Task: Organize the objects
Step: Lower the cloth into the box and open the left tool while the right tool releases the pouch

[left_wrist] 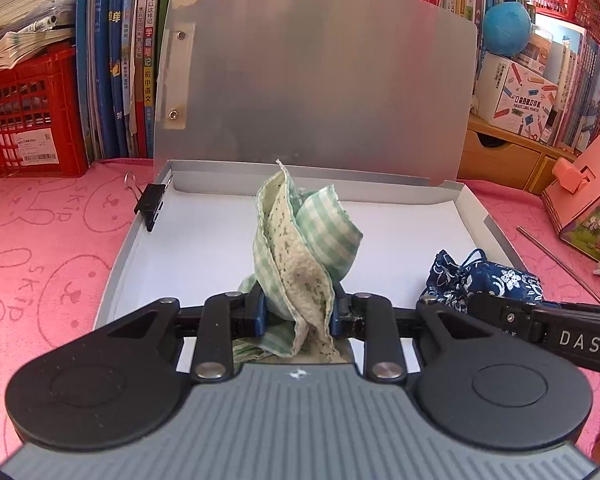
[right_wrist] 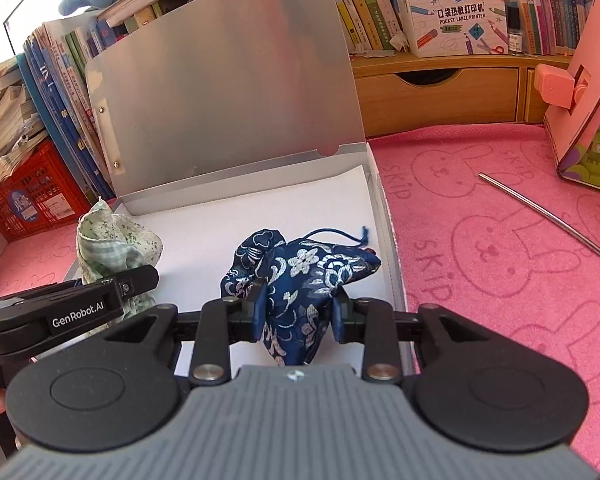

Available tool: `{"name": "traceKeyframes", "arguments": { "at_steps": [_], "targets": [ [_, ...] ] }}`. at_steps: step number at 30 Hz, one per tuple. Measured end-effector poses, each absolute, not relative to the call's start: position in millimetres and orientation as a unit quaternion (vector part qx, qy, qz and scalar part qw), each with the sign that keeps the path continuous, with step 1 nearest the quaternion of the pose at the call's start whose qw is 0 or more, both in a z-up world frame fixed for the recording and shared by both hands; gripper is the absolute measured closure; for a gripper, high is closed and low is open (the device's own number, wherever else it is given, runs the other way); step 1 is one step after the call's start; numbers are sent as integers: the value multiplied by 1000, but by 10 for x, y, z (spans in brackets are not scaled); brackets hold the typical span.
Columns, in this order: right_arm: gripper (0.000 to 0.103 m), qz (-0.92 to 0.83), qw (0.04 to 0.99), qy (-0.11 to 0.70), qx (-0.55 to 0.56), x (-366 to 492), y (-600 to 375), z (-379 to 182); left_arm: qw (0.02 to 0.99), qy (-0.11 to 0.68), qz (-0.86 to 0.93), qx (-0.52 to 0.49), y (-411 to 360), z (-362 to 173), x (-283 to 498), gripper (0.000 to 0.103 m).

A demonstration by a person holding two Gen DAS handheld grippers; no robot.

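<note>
An open silver file box (left_wrist: 466,200) (right_wrist: 384,216) lies on the pink cloth, lid up, white paper inside. My left gripper (left_wrist: 298,314) is shut on a green checked cloth (left_wrist: 300,248), which stands up over the paper in the middle of the box. The same green checked cloth (right_wrist: 116,244) shows at the left of the right wrist view. My right gripper (right_wrist: 300,312) is shut on a dark blue floral drawstring pouch (right_wrist: 300,276) over the box's right side. In the left wrist view the blue pouch (left_wrist: 480,276) sits at the right, beside the right gripper's finger.
A black binder clip (left_wrist: 150,206) grips the box's left wall. A metal rod (right_wrist: 548,216) lies on the pink cloth to the right, near a pink wooden house model (right_wrist: 580,112). Books, a red crate (left_wrist: 28,112) and a wooden drawer unit (right_wrist: 436,92) line the back.
</note>
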State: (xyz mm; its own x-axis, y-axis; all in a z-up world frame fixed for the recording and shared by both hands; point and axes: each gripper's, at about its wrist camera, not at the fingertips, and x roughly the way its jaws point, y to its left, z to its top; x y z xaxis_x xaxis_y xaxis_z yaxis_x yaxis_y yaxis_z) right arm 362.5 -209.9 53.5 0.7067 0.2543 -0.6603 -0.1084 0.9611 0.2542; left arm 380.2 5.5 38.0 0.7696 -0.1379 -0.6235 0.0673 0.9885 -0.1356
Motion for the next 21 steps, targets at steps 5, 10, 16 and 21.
{"name": "traceKeyframes", "arguments": {
  "at_steps": [5, 10, 16, 21],
  "targets": [
    [60, 101, 917, 369, 110, 3623, -2135, 516, 940, 334, -56, -46, 40, 406, 3773, 53],
    [41, 101, 920, 360, 120, 3580, -2175, 570, 944, 323, -59, -44, 36, 478, 3705, 33],
    [38, 102, 924, 348, 123, 3485, -2232, 692, 947, 311, -68, -41, 22, 626, 3559, 26],
    [37, 103, 930, 332, 120, 3342, -2293, 848, 949, 301, -82, -36, -15, 766, 3362, 24]
  ]
}}
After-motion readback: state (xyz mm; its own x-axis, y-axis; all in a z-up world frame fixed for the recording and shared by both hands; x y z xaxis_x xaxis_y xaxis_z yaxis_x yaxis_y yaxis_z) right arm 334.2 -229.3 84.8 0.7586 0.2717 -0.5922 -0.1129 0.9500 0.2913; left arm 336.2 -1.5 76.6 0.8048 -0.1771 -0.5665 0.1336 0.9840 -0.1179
